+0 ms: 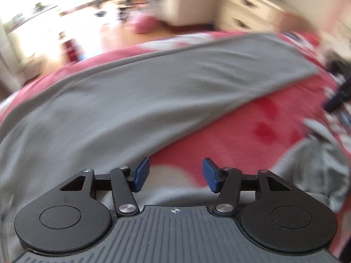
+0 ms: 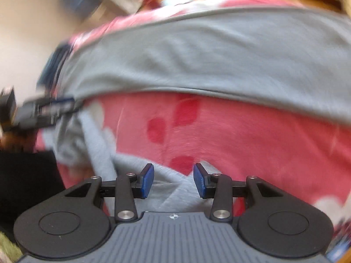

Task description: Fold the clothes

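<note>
A grey garment (image 1: 136, 92) is seen spread flat across a pink bedspread (image 1: 258, 131) printed with red hearts and white patches. In both wrist views the garment lies beyond the fingertips, its near edge running across the picture. The left gripper (image 1: 176, 174) is held above the bedspread with its jaws spread and nothing between the blue pads (image 1: 142, 173); its left pad is just over the garment's near edge. The right gripper (image 2: 173, 180) is likewise spread and empty, above a crumpled fold of grey cloth (image 2: 136, 175) nearer than the garment.

Only the left view shows a white chest of drawers (image 1: 248, 11) beyond the garment and a bright room to its left. Only the right view shows the left gripper from outside, blurred, at the garment's left end.
</note>
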